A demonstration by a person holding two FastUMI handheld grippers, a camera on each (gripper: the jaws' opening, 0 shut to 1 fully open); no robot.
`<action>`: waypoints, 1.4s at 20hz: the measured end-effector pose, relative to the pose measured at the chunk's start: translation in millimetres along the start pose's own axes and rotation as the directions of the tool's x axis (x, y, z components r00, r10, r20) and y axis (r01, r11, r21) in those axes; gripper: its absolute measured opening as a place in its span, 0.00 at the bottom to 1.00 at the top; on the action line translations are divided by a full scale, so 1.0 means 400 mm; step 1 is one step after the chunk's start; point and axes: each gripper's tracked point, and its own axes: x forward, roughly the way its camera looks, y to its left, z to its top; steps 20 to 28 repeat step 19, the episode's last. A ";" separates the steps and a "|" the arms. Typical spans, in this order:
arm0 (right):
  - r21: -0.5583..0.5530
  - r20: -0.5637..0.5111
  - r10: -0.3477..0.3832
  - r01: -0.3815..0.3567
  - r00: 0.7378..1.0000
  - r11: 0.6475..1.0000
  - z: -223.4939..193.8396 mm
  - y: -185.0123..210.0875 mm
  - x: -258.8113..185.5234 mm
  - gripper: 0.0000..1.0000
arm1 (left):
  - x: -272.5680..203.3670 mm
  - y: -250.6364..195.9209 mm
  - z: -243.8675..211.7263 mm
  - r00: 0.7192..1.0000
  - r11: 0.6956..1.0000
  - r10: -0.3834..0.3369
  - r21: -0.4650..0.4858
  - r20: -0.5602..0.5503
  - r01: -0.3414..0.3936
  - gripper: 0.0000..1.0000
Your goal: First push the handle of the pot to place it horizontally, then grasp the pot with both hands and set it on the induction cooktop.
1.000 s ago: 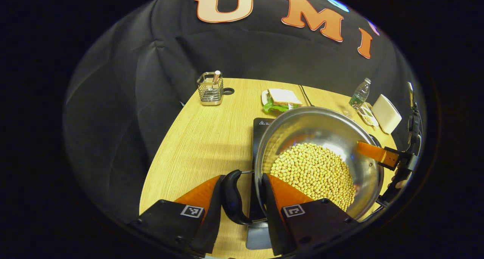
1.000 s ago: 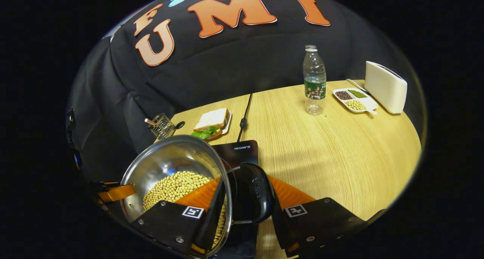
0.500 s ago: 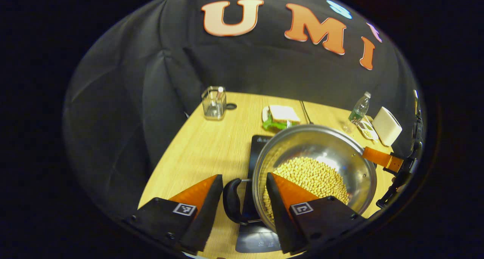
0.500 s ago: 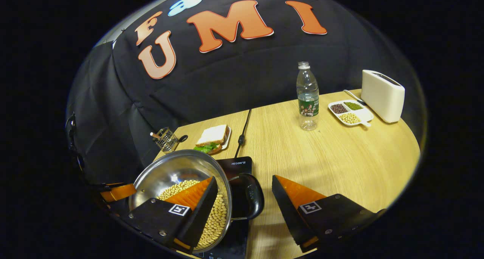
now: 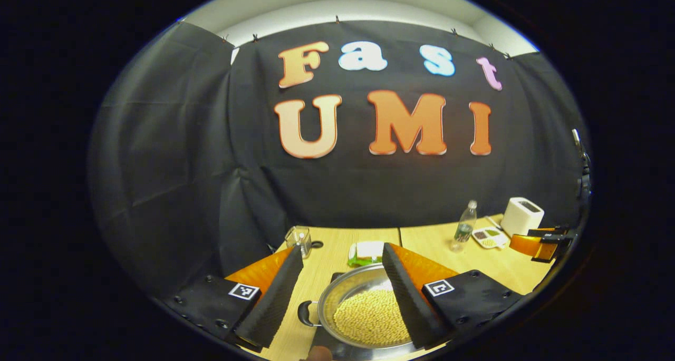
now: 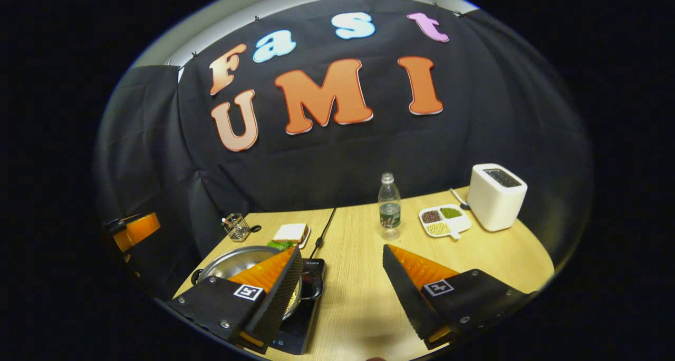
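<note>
Both my claws, left gripper (image 5: 341, 276) and right gripper (image 6: 341, 276), gape wide and empty above the pot (image 5: 364, 313) sitting on the induction cooktop (image 6: 303, 319).

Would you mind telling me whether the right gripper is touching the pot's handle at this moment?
Apart. In the right gripper view the right gripper is open, raised above the table, and the pot's handle lies well below its spread fingers.

Left gripper (image 5: 343, 287) spread wide at 6 o'clock, above pot (image 5: 364, 316) of beans on the desk (image 5: 432, 242); right gripper (image 5: 540, 243) at 3 o'clock.
</note>
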 end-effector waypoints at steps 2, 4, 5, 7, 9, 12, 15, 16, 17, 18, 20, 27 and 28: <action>-0.022 0.069 0.003 -0.001 0.998 1.000 0.073 -0.021 -0.070 0.95 | -0.050 -0.007 0.096 0.995 1.000 0.024 -0.006 0.100 -0.023 0.98; -0.043 0.134 0.013 -0.007 0.991 0.999 0.141 -0.034 -0.136 0.95 | -0.110 -0.023 0.184 0.982 0.999 0.027 -0.021 0.184 -0.023 0.98; -0.053 0.165 0.014 -0.005 0.986 0.999 0.174 -0.041 -0.166 0.95 | -0.136 -0.039 0.218 0.978 0.999 0.019 -0.035 0.209 -0.012 0.98; -0.071 0.221 0.017 -0.001 0.975 0.997 0.229 -0.052 -0.228 0.95 | -0.184 -0.070 0.272 0.969 0.998 -0.003 -0.064 0.245 0.019 0.94; -0.093 0.263 0.014 0.011 0.965 0.996 0.273 -0.067 -0.280 0.95 | -0.240 -0.094 0.316 0.965 0.995 -0.039 -0.075 0.259 0.060 0.98; -0.117 0.315 -0.006 0.044 0.949 0.992 0.329 -0.097 -0.346 0.95 | -0.277 -0.166 0.338 0.958 0.984 -0.117 -0.101 0.260 0.147 0.98; -0.119 0.356 -0.036 0.084 0.934 0.989 0.356 -0.125 -0.372 0.95 | -0.297 -0.190 0.352 0.952 0.985 -0.131 -0.073 0.276 0.157 0.98; -0.117 0.356 -0.036 0.083 0.934 0.990 0.347 -0.129 -0.384 0.95 | -0.300 -0.209 0.351 0.951 0.983 -0.142 -0.070 0.274 0.167 0.98; -0.115 0.354 -0.034 0.080 0.935 0.990 0.340 -0.132 -0.391 0.95 | -0.305 -0.223 0.343 0.952 0.982 -0.152 -0.067 0.266 0.176 0.97; -0.113 0.353 -0.030 0.074 0.935 0.991 0.337 -0.134 -0.395 0.95 | -0.304 -0.237 0.337 0.953 0.981 -0.162 -0.063 0.257 0.184 0.98; -0.111 0.349 -0.029 0.072 0.937 0.991 0.333 -0.139 -0.400 0.95 | -0.304 -0.249 0.331 0.954 0.979 -0.173 -0.058 0.245 0.193 0.98; -0.111 0.349 -0.029 0.072 0.937 0.991 0.333 -0.139 -0.400 0.95 | -0.304 -0.249 0.331 0.954 0.979 -0.173 -0.058 0.245 0.193 0.98; -0.111 0.349 -0.029 0.072 0.937 0.991 0.333 -0.139 -0.400 0.95 | -0.304 -0.249 0.331 0.954 0.979 -0.173 -0.058 0.245 0.193 0.98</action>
